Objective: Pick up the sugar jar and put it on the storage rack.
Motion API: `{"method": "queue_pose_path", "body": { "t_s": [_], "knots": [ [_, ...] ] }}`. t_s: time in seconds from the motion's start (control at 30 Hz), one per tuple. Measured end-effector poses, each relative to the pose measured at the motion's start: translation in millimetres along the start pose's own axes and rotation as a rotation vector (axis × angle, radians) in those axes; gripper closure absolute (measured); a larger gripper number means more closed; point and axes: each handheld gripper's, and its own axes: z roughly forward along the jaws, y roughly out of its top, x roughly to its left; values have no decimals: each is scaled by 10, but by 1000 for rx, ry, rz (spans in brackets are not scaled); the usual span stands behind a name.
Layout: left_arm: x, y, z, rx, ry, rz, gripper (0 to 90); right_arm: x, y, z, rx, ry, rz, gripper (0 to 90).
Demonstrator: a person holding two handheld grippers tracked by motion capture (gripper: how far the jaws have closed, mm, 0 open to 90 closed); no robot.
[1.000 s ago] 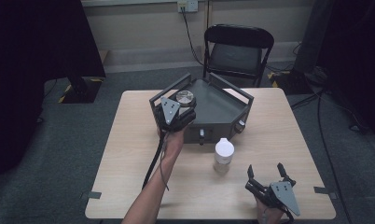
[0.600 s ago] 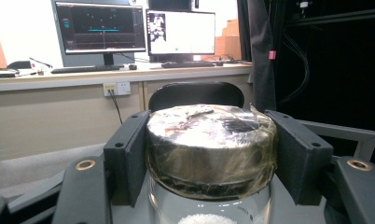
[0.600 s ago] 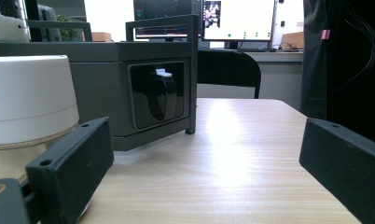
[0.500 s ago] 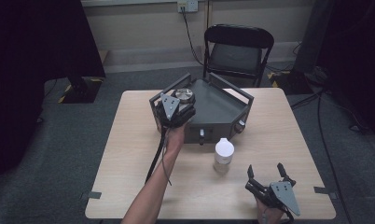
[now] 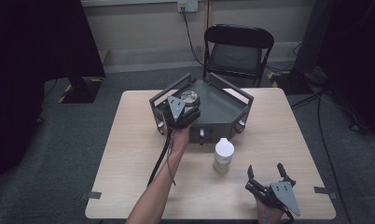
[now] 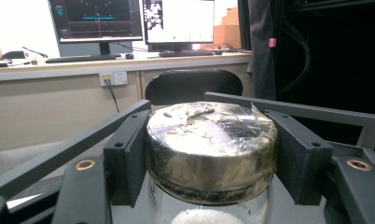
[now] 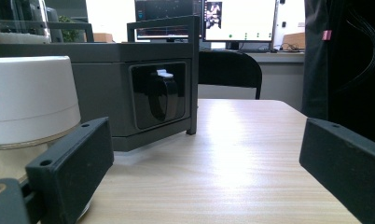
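Over the near left corner of the dark grey metal tray-shaped frame, the left tool is clamped on a clear glass jar with a foil-covered silver lid. In the left gripper view the two black jaws press on opposite sides of the lid, and the glass body with something white inside hangs below them. From the high view, the jar sits at or just above the frame's left inner corner; whether its base already rests on the frame floor I cannot tell.

The step in hand looks like a carry of the jar at the frame, either setting it in or lifting it out; the pictures marked now do not decide which. If it is being placed, the next move calls for lowering it straight until the base is borne by the frame floor, clear of the raised rails on either side, and only then parting the jaws.

Toward the person from the frame, a second jar with a white plastic cap stands upright on the pale wooden table. Nearer still to the person than that jar, the right tool rests low with its jaws wide apart and nothing between them, its left jaw beside the white cap in the right gripper view.
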Motion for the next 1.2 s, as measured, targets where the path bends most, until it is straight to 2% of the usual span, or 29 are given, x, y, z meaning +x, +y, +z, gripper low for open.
{"method": "queue_pose_path", "body": {
  "t_s": [0.63, 0.7, 0.83, 0.93, 0.97, 1.2],
  "knots": [
    [-24, -2, -16, 4, 10, -7, 338, -2, -1, -3, -1, 1, 0, 17],
    [-53, -10, -15, -1, 23, -1, 285, -3, -1, -3, -1, 1, 0, 17],
    [-53, -14, -14, -18, 43, -37, 149, -2, -1, -3, -1, 1, 0, 17],
    [-68, -17, -11, -20, 63, -29, 55, -2, -1, -3, 0, 1, 1, 17],
    [-46, -11, -7, -12, 54, -36, 23, -2, -1, -4, 0, 1, 1, 17],
    [-2, 19, -18, 23, 46, -52, 0, -2, -2, -4, -1, 1, 0, 17]
  ]
}}
